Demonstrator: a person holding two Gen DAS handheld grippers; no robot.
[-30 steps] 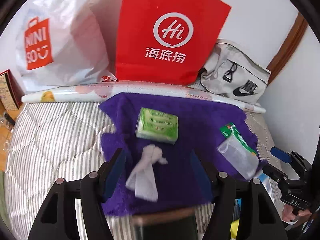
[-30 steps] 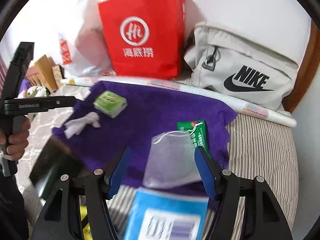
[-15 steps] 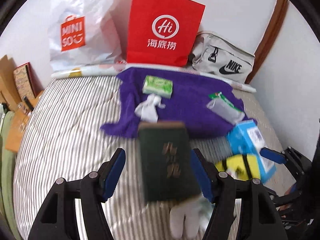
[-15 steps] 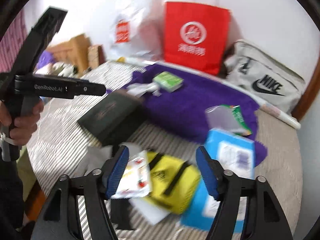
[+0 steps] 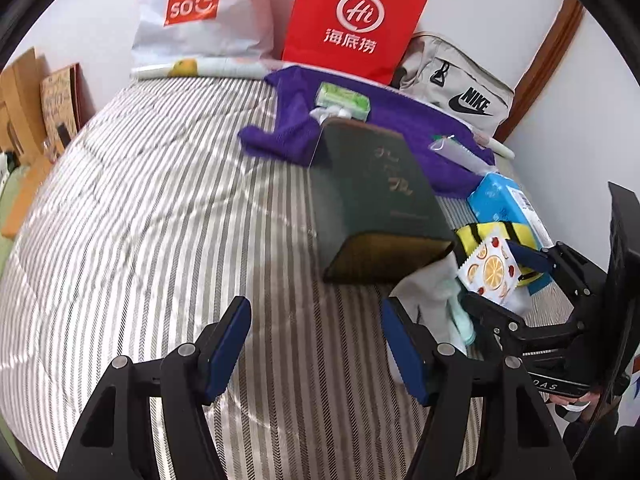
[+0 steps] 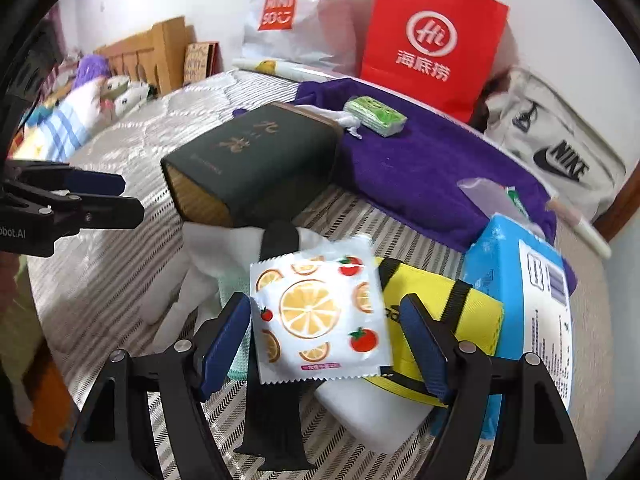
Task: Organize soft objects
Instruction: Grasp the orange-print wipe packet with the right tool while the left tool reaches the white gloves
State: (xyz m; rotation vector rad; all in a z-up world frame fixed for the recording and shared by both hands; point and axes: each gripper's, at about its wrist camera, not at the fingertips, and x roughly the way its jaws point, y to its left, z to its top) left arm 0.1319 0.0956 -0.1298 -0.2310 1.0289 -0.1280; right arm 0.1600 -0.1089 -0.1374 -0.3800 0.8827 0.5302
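On the striped grey-and-white bed cover (image 5: pixel 152 208), a dark green rectangular box (image 6: pixel 256 160) is the landmark. Just in front of it: white soft cloth (image 6: pixel 208 264), then a white fruit-print sachet (image 6: pixel 320 312) lying on a yellow black-strapped pouch (image 6: pixel 448 304). Right gripper (image 6: pixel 324 340) jaws opening, sachet between them, pads not pressing. Left gripper (image 5: pixel 316 344) jaws moderately wide, nothing between, over bare cover left of the box. Purple towel (image 6: pixel 424 168) behind the box.
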